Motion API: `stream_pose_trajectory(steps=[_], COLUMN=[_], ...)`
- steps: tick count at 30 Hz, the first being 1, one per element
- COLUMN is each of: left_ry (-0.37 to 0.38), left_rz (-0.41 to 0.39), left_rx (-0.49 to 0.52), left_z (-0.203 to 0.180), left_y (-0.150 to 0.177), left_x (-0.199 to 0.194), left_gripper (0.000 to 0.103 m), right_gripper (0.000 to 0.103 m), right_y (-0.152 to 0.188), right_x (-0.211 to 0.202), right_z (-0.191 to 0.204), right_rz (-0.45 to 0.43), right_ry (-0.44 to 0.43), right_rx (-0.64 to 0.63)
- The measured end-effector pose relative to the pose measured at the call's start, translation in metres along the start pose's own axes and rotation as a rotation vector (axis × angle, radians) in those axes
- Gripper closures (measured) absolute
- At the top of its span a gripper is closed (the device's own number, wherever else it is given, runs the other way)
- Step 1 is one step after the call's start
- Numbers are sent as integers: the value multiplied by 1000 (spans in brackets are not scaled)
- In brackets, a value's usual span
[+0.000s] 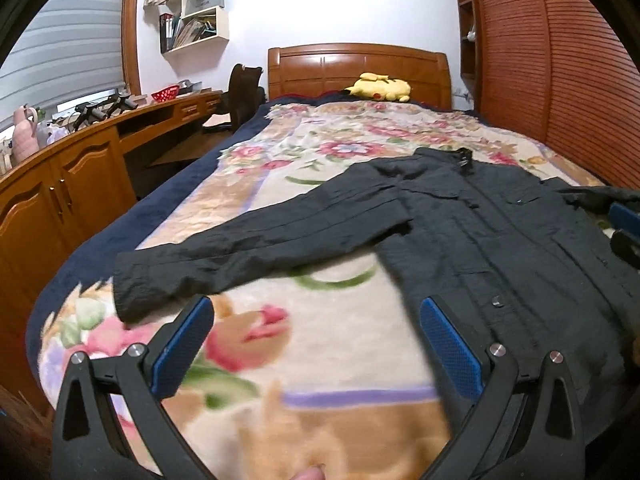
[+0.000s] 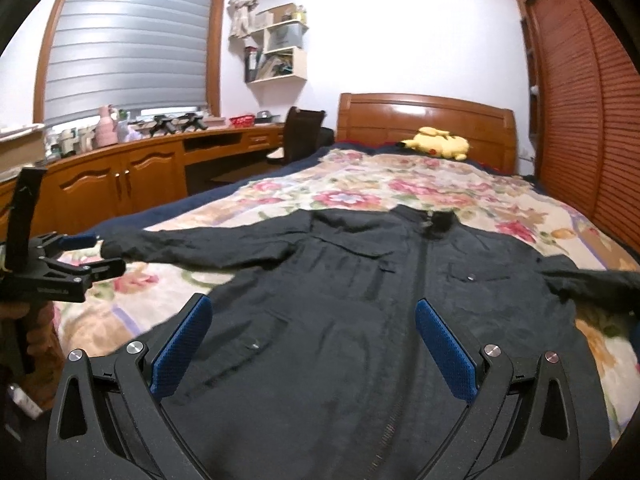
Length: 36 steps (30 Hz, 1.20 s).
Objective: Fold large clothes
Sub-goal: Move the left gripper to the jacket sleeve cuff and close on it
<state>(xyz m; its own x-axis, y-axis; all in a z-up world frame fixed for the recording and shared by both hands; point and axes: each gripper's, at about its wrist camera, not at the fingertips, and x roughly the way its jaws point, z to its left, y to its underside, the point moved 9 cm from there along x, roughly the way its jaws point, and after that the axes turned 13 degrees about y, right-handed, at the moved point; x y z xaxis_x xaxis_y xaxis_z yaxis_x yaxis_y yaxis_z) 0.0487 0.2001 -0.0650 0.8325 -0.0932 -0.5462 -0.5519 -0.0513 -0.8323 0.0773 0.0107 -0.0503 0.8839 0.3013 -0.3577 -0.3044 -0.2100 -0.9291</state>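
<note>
1. The left gripper, black with blue ribbed pads, has its fingers spread wide and empty above the floral blanket, just short of the jacket's sleeve cuff
2. The right gripper is likewise wide apart with nothing between its pads, poised over the jacket's lower front
3. The dark charcoal button-front jacket lies flat and face up on the bed, collar toward the headboard, both sleeves stretched out sideways, chest pockets and snaps showing, fabric lightly creased
4. It rests on a cream blanket with pink flowers over a navy bedspread; a yellow plush toy sits by the wooden headboard
5. A curved wooden desk runs along the left wall; slatted wardrobe doors flank the right
6. Bare blanket lies beyond the collar
</note>
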Motion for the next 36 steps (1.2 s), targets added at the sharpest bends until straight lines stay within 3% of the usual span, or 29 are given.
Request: stream_pose_trajectory(steps=[8, 13, 16, 23, 30, 36], left_ry=[-29, -53, -52, -71, -83, -71], left_rz=[56, 73, 84, 119, 166, 189], left_rx=[-13, -74, -121, -223, -303, -406], left_z=[50, 90, 111, 161, 207, 232], left_y=[4, 5, 8, 13, 20, 34], left_x=[7, 10, 12, 18, 33, 49], left_gripper=[0, 1, 6, 16, 17, 17], right_gripper=[0, 0, 0, 0, 0, 0], right_y=[-29, -39, -40, -17, 11, 16], right_x=[19, 41, 50, 71, 89, 88], right_z=[39, 65, 78, 91, 95, 100], right_rz=[-4, 15, 28, 93, 177, 179], right_ry=[-50, -98, -136, -173, -188, -183], right_rx=[-15, -30, -27, -47, -72, -100])
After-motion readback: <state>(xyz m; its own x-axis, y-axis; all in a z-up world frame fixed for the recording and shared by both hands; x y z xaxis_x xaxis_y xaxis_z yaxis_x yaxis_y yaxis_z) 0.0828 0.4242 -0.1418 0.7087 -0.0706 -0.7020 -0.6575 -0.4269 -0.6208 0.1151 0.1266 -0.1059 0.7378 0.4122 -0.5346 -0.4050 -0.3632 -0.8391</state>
